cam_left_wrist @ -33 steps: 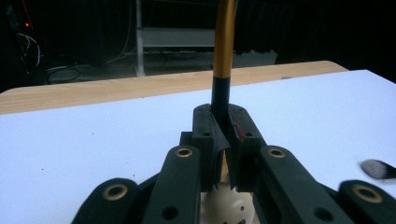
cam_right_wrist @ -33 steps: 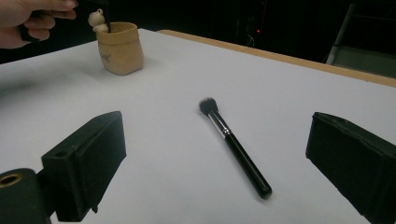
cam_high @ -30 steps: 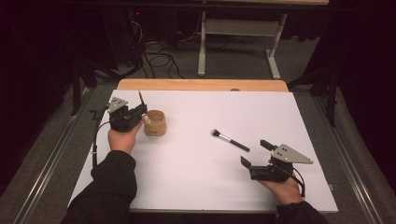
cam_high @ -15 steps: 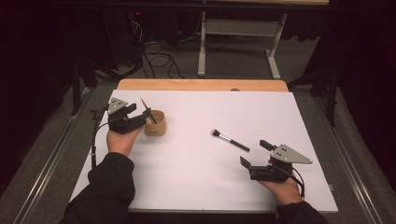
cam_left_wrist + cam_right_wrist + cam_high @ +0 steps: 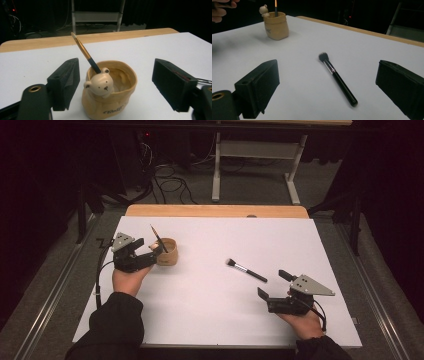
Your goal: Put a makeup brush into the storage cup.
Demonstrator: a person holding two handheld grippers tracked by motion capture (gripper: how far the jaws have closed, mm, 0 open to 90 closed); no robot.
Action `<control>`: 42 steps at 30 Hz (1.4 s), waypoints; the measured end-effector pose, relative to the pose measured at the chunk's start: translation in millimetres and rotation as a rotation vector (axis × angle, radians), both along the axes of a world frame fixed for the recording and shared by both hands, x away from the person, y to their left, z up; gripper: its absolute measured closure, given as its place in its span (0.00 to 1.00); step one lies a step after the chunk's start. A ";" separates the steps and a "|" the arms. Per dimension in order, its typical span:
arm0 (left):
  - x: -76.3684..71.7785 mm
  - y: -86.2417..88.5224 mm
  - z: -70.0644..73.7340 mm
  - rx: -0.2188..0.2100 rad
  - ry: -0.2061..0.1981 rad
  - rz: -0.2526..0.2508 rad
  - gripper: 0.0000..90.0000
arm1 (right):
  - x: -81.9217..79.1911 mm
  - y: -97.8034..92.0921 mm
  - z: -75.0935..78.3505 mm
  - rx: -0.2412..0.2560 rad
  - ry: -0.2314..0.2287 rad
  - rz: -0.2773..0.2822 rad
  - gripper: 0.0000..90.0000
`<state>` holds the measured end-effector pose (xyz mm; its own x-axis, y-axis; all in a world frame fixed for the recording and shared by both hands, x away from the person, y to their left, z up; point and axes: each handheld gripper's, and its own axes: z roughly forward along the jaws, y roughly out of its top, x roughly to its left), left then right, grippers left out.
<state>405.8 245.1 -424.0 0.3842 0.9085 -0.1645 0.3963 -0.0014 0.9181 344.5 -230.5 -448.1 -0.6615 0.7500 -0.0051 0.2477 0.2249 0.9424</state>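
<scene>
A: High view first. Any writing to read?

B: None legible from up there. A tan cup (image 5: 168, 252) stands on the white table (image 5: 210, 320), and a thin brush (image 5: 158, 238) leans out of it, tip up and away from the person. The cup's inside is hidden at this angle.

A: And the tools?

B: The left gripper (image 5: 150, 254) sits just beside the cup on its near-left side, jaws spread wide and empty. The right gripper (image 5: 272, 285) is well apart from the cup, also wide and holding nothing. A black makeup brush (image 5: 246, 270) lies flat between the cup and the right gripper, bristles toward the cup.

A: Left gripper view?

B: The cup (image 5: 110, 93) stands between the two wide jaws, touching neither. It has a small bear (image 5: 99, 85) on its front rim and dark lettering low on the front, cut off by the picture's edge and too small to read. The brush (image 5: 85, 53) stands inside behind the bear, with a gold shaft and a dark lower part; its foot is hidden in the cup.

A: Right gripper view?

B: Jaws wide apart, the makeup brush (image 5: 338, 79) lying on the table between them, untouched. The cup (image 5: 276, 26) is far off, its marking blurred. Fingers (image 5: 220, 7) show at the corner beyond the cup.
</scene>
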 end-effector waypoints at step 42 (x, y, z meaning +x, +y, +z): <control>-78.9 -53.5 -37.6 0.059 0.001 -0.316 0.00 | -1.0 4.1 -2.1 -0.023 -0.003 -0.001 0.06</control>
<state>326.9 191.6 -461.6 0.6488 0.7522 -0.1154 0.3689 -0.1782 0.9122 343.5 -226.4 -450.2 -0.6606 0.7503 -0.0248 0.2447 0.2465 0.9377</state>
